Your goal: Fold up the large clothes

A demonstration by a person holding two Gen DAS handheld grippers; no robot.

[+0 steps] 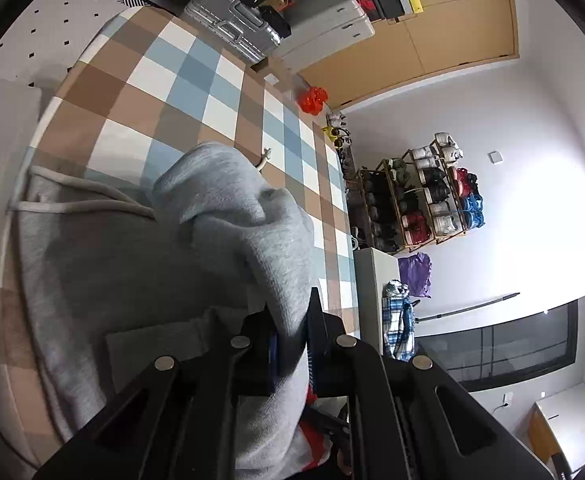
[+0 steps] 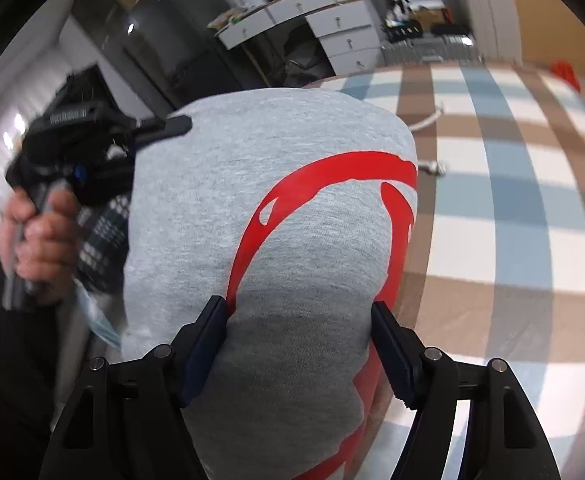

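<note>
A grey hoodie [image 1: 140,256] with white drawstrings lies partly on a checked bed [image 1: 196,80]. My left gripper [image 1: 290,316] is shut on a raised fold of the grey hoodie, which drapes over its fingers. In the right wrist view the hoodie [image 2: 292,240] shows a red print and bulges between the fingers of my right gripper [image 2: 300,332], whose jaws stand wide with the cloth bunched between them. The left gripper [image 2: 92,148] shows there at the hoodie's upper left edge, held by a hand.
The checked bed cover [image 2: 512,200] stretches to the right. A silver suitcase [image 1: 232,28] and white drawers [image 1: 332,28] stand past the bed. A shoe rack [image 1: 420,204] stands by the wall. A white desk with drawers [image 2: 332,24] lies beyond.
</note>
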